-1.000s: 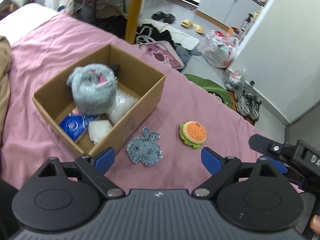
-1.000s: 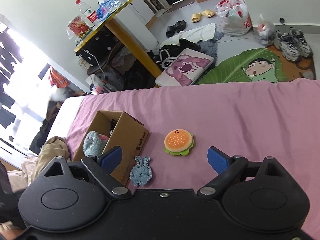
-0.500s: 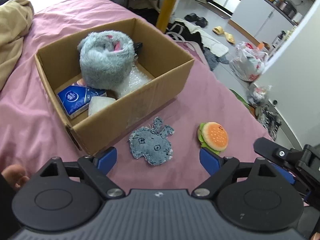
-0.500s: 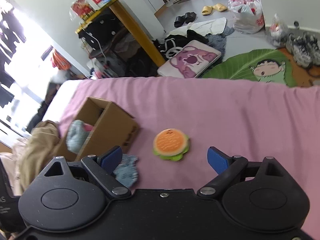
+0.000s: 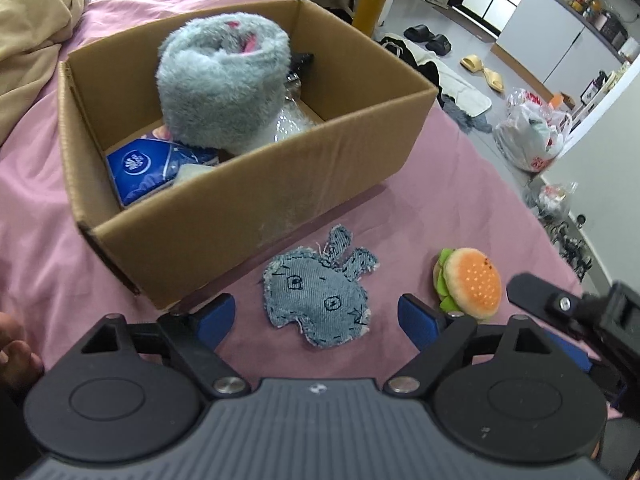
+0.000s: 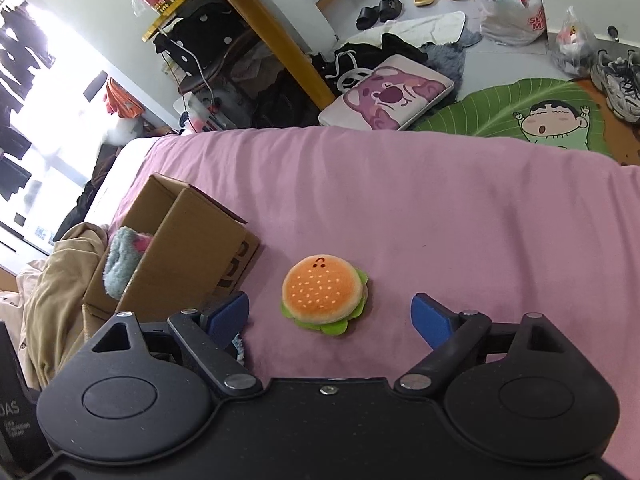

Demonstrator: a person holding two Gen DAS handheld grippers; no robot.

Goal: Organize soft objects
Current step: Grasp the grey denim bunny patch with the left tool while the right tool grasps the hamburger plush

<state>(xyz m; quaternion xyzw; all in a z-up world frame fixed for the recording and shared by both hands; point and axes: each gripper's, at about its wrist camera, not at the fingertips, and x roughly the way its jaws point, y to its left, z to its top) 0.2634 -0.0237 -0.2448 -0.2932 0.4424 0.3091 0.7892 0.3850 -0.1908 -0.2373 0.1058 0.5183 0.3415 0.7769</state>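
A tan garment (image 5: 36,28) lies bunched at the far left of a bed covered by a pink sheet (image 5: 36,248). Beside it stands an open cardboard box (image 5: 256,200), holding a fluffy grey plush (image 5: 222,80), a blue tissue pack (image 5: 148,168) and clear plastic wrapping (image 5: 290,124) (the rest of its contents are hidden behind the plush). Just in front of the box, flat on the sheet, lies a denim rabbit-face toy (image 5: 318,298), framed by the left gripper (image 5: 318,318), whose jaws are spread wide and hold nothing. To its right, near but apart, sits a burger plush (image 5: 470,288), orange bun over green lettuce trim. In the right wrist view that burger plush (image 6: 324,294) rests between the lines of the right gripper (image 6: 330,320), its jaws likewise spread and empty, blue pads clear of the toy on both sides. Part of the right gripper's black frame shows at the lower right of the left wrist view. Beyond the bed edge, a leaf-shaped cartoon rug (image 6: 520,108) and a pink cushion (image 6: 390,98) lie on the floor.
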